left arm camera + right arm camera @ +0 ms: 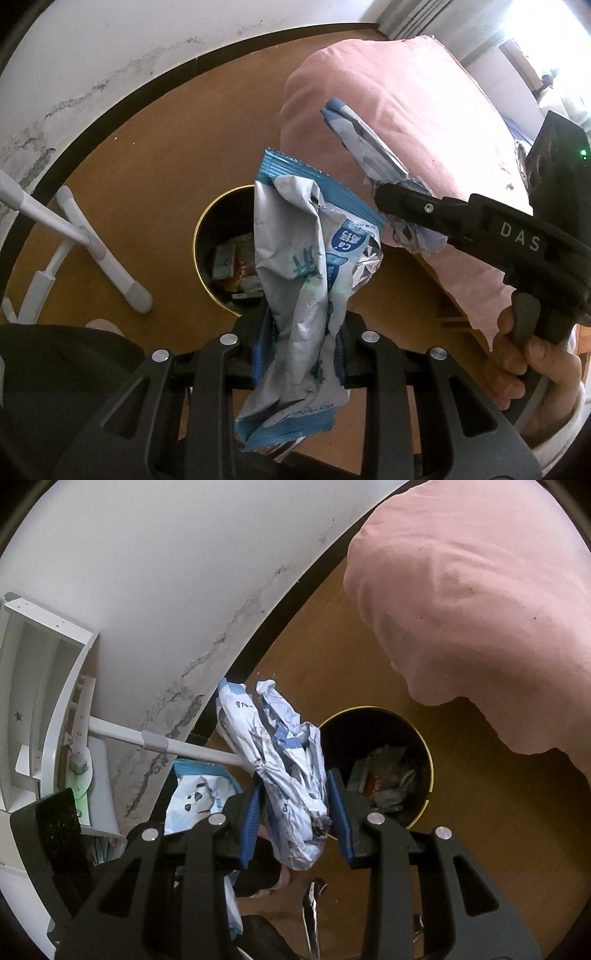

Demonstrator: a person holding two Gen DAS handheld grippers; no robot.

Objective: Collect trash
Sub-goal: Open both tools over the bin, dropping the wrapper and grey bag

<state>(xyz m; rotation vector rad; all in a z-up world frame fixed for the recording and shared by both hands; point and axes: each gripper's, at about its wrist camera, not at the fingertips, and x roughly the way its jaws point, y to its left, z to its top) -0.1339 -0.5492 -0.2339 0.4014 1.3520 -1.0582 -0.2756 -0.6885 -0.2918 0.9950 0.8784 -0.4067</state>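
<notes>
My left gripper [301, 343] is shut on a crumpled blue-and-silver snack wrapper [299, 280] and holds it above the floor, over the near rim of a round black trash bin [207, 229] with a gold rim. The bin holds several pieces of trash. My right gripper [295, 823] is shut on a crumpled white-and-blue wrapper [284, 760], just left of the bin [417, 738]. In the left wrist view the right gripper [384, 195] comes in from the right with that wrapper [362, 144] in its jaws.
A pink bed cover [406, 110] [480, 590] hangs right of the bin. A white rack's legs [92, 240] stand on the wooden floor [159, 155] at the left. White shelving [40, 686] and a blue-white package [199, 794] stand by the stained wall [166, 590].
</notes>
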